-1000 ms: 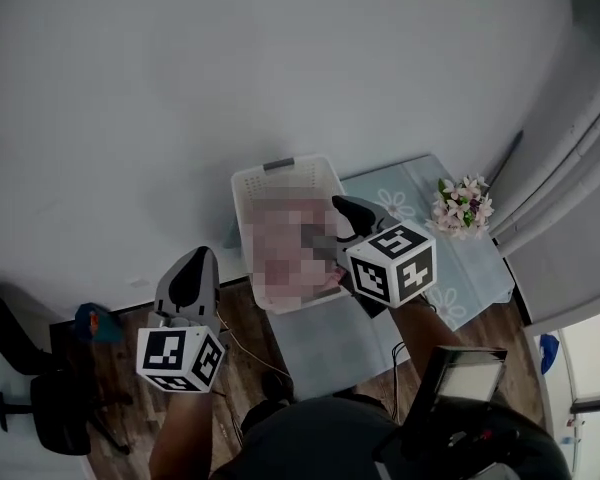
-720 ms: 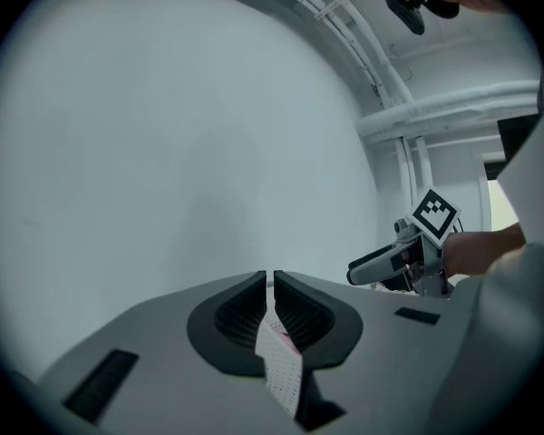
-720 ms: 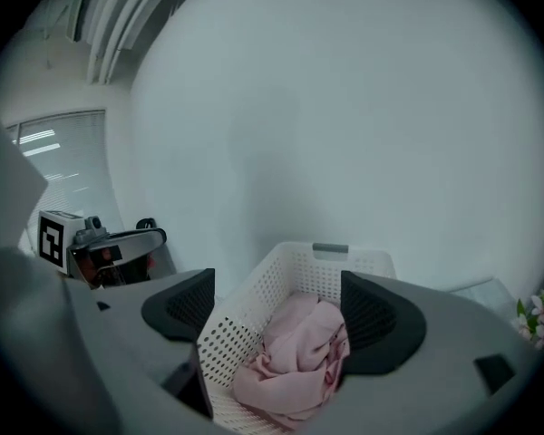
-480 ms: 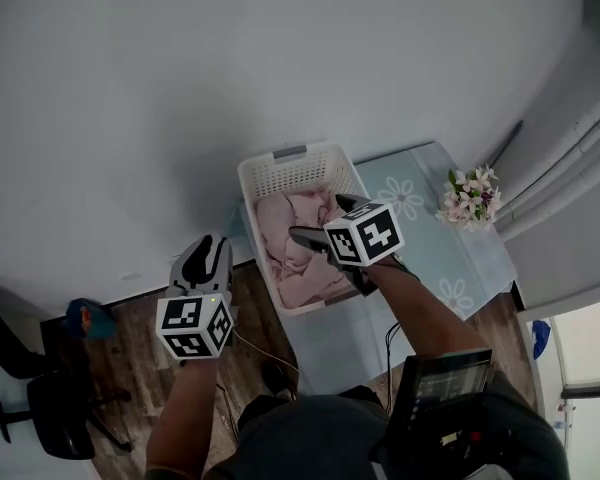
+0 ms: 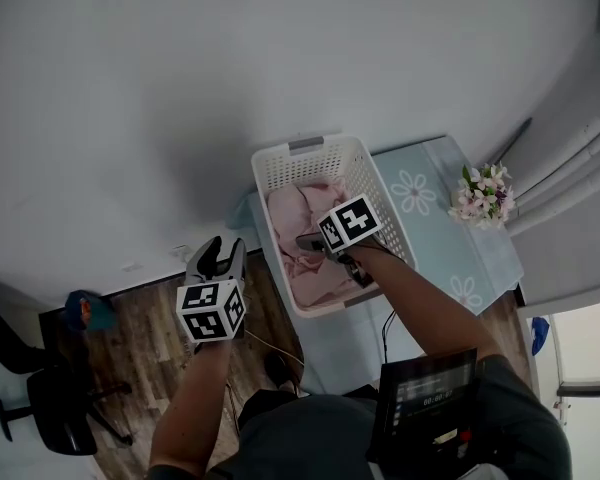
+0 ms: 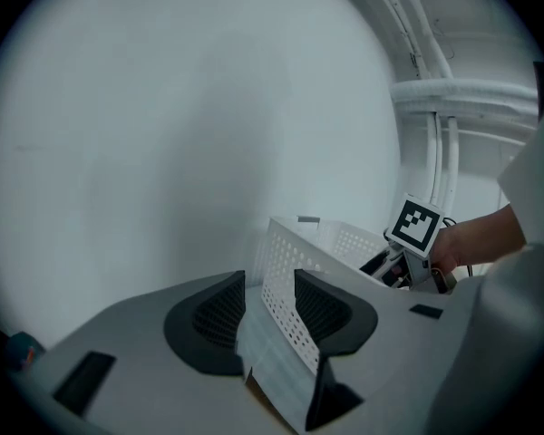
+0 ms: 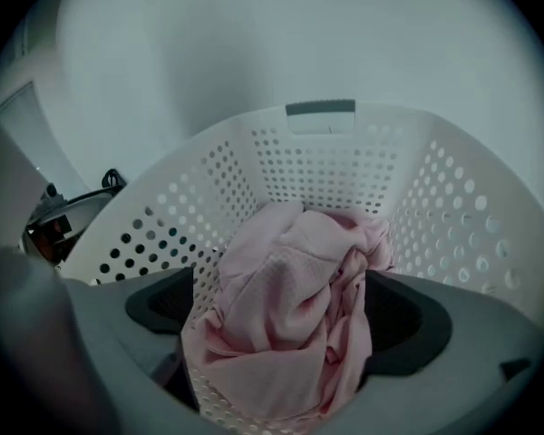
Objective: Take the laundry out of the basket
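Note:
A white perforated laundry basket (image 5: 380, 183) stands on a table and holds pink laundry (image 5: 298, 230). My right gripper (image 5: 318, 244) reaches down into it. In the right gripper view its jaws are spread wide and still opening, with the crumpled pink laundry (image 7: 290, 324) lying between the fingers (image 7: 163, 306), and I see no squeeze on it. The basket's wall (image 7: 326, 166) rises behind. My left gripper (image 5: 218, 255) hovers left of the basket over the floor, its jaws opening. In the left gripper view the left gripper (image 6: 270, 311) holds nothing and looks at the basket (image 6: 295, 252).
A pale blue cloth with daisy prints (image 5: 435, 203) covers the table, and a flower bouquet (image 5: 483, 193) lies at its right. Wood floor (image 5: 140, 348) lies to the left, with a black chair (image 5: 40, 408) and a blue and orange item (image 5: 85, 310). A white wall is behind.
My right gripper has dropped into the basket and its jaws have spread over the pink laundry. My left gripper has drawn closer to the basket's left side and has opened.

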A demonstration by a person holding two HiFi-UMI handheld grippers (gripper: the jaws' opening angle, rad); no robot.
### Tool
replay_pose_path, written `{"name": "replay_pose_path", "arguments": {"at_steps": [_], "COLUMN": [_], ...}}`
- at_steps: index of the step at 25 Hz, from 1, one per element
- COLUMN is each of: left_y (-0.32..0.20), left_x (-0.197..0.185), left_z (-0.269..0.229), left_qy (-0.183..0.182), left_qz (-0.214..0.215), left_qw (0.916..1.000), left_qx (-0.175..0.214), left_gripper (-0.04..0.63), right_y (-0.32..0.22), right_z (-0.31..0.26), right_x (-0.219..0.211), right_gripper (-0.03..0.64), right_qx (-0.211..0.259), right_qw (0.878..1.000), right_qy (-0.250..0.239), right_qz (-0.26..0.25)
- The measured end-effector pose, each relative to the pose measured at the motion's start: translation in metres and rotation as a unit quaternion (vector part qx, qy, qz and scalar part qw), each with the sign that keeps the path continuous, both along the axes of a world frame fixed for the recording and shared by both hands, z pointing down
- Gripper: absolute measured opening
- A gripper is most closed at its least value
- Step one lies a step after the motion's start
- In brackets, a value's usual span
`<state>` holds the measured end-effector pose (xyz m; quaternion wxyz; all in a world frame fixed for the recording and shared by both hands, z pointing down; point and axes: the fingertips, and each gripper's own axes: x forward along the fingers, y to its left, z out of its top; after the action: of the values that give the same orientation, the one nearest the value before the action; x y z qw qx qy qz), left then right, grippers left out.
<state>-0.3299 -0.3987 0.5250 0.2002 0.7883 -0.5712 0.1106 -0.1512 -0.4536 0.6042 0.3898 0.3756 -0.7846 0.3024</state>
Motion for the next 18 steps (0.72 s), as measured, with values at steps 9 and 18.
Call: {"name": "replay_pose_path", "arguments": {"at_steps": [9,18], "left_y": [0.0,0.011], "left_x": [-0.007,-0.017], "left_z": [0.032,0.042], "left_qy": [0.006,0.014], "left_qz": [-0.005,-0.006], "left_qw": [0.9994,0.9991], "left_qx": [-0.034,-0.04], "left_gripper": [0.163,0.163], "right_y": [-0.005,-0.009], "right_z": [0.072,0.11], "right_x": [0.007,0.006], "right_gripper": [0.558,0.555], "right_qx": [-0.071,-0.082], "right_qw": [0.996,0.987], "right_qy": [0.056,0.134], "right_qz": [0.006,-0.019]}}
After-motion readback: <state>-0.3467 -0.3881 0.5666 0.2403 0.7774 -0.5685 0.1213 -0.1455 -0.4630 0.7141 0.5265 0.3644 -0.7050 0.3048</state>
